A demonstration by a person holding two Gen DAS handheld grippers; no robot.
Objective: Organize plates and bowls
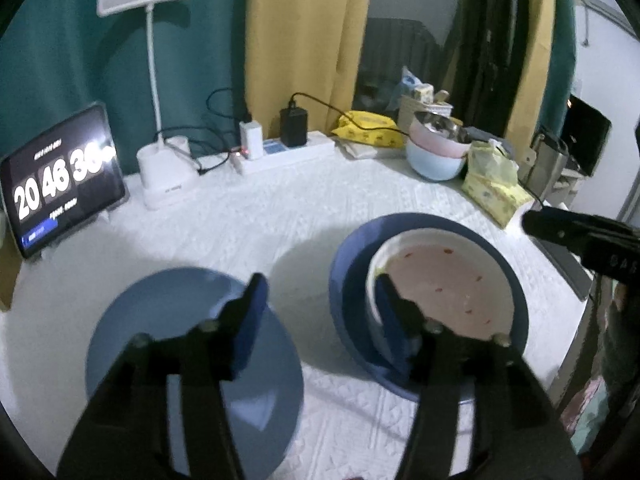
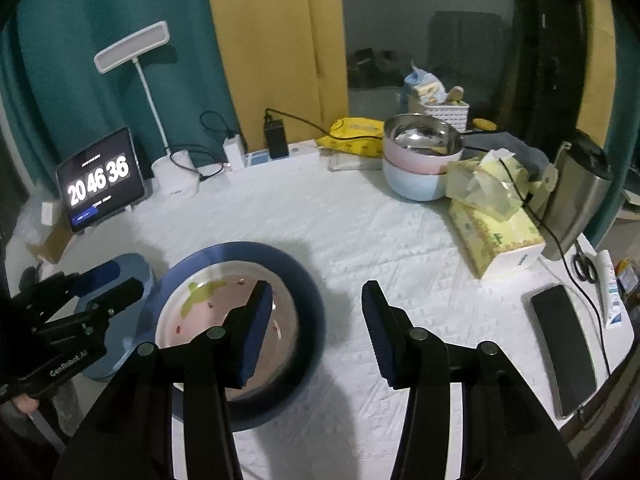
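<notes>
A: Starting nearest. I'm watching the left gripper (image 1: 320, 300) hanging over the white tablecloth (image 1: 280, 216), jaws standing well apart with nothing between them. Its left finger is lying across the light blue plate (image 1: 160, 320), its right finger across the near rim of the dark blue plate (image 1: 348, 280); I cannot tell whether either one is touching.

B: And the right one?

A: I'm seeing the right gripper (image 2: 316, 320) likewise parted and gripping nothing, bare cloth showing in the gap. Its left finger is overlapping the white patterned plate (image 2: 208, 308), which is sitting inside the dark blue plate, pink centre with red flecks and a green mark.

B: So where are the plates sitting?

A: Both are lying flat on the cloth, near the front edge. The light blue plate is sitting just left of the stacked pair, a strip of cloth showing between them in the left view.

B: Going further back?

A: I'm noting a phone (image 2: 564, 344) lying at the right edge and a yellow tissue box (image 2: 496, 236) behind it. Beyond that a bowl stack (image 2: 416, 168) is standing: steel bowl in pink bowl in pale blue bowl. Along the back, a power strip (image 1: 288, 152), a white desk lamp (image 1: 160, 120), and a tablet clock (image 2: 100, 180) are lining the teal curtain (image 1: 60, 40).
</notes>
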